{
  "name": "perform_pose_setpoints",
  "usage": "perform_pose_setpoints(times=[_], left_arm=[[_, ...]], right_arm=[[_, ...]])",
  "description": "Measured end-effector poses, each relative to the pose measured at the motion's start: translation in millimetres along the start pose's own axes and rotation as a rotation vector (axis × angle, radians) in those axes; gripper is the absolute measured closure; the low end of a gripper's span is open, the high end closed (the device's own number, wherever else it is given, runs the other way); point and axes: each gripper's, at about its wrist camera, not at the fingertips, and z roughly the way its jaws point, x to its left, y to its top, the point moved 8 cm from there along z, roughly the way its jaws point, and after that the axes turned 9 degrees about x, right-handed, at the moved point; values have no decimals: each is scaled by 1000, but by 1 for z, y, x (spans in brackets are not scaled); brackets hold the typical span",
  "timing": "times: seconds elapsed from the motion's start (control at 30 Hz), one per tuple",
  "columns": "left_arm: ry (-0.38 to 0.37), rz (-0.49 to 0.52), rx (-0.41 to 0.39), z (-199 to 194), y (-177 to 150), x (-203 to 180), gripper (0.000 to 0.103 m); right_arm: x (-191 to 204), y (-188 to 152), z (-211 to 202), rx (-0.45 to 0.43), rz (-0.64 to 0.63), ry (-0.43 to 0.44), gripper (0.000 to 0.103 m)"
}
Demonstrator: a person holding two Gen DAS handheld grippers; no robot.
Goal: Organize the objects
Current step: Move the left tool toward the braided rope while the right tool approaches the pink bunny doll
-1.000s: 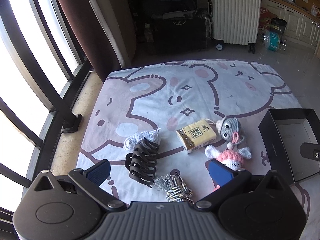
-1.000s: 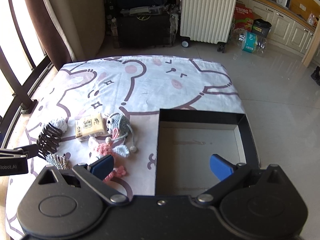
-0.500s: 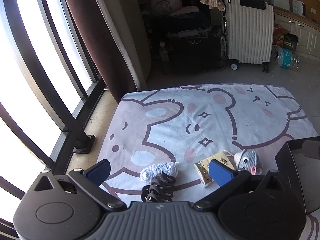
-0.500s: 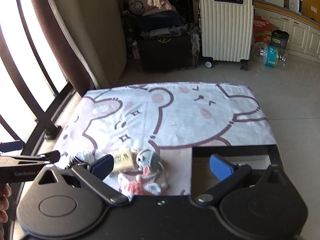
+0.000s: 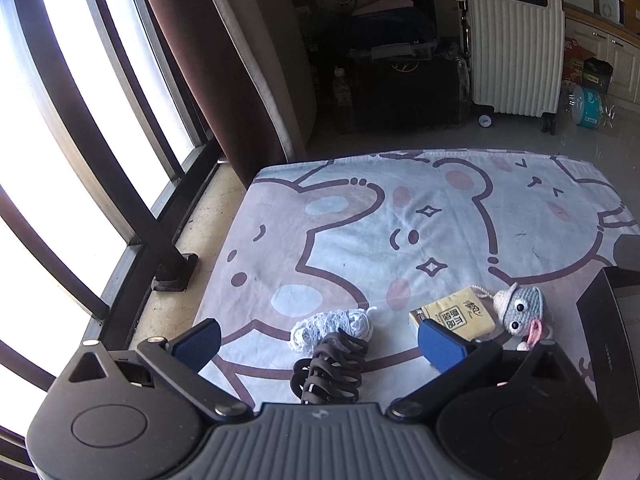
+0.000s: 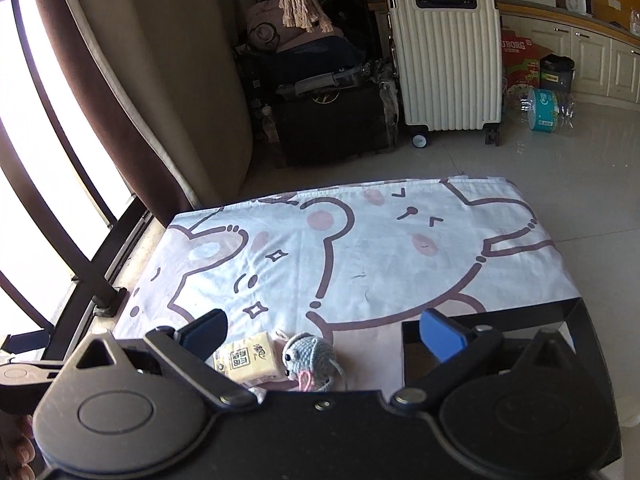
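On the bear-print cloth [image 5: 400, 216] lie a dark hair claw clip [image 5: 332, 364], a white crocheted piece [image 5: 332, 322], a yellow tissue pack [image 5: 460, 316] and a grey crocheted mouse [image 5: 518, 308]. My left gripper [image 5: 318, 340] is open and empty, held above the clip. My right gripper [image 6: 324, 330] is open and empty above the tissue pack [image 6: 250, 358] and the mouse [image 6: 310, 360]. The black box [image 6: 568, 312] is at the right, mostly hidden by the gripper body; its wall [image 5: 608, 340] also shows in the left wrist view.
A white suitcase [image 6: 448, 68], dark bags [image 6: 320, 80] and a water-bottle pack [image 6: 546, 110] stand on the tiled floor beyond the cloth. A window railing [image 5: 120, 184] and a brown curtain [image 5: 224, 60] run along the left. The left gripper's tip [image 6: 24, 340] shows at the right view's left edge.
Both grippers have pulled back and tilted up. The objects and box have slid down toward the frames' lower edge; the pink toy and tassel are now hidden. Both stay open.
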Motion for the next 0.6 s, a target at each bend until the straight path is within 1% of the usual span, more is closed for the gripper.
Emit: perform_pose_setpoints(times=[0.1, 0.17, 0.33, 0.47, 0.53, 0.6], left_arm=[[-11, 8, 23, 8, -10, -4, 0], [-20, 7, 42, 13, -18, -7, 0], [-87, 3, 93, 25, -37, -12, 0], [-121, 0, 136, 36, -52, -14, 0], [-143, -12, 159, 41, -58, -16, 0], [-159, -16, 184, 47, -64, -18, 0]], right_arm=[[0, -9, 8, 39, 31, 45, 0], [0, -17, 16, 76, 67, 60, 0], [-1, -39, 36, 169, 114, 19, 0], [3, -56, 50, 251, 131, 35, 1], [7, -62, 55, 277, 136, 47, 8], [10, -67, 59, 304, 143, 63, 9]])
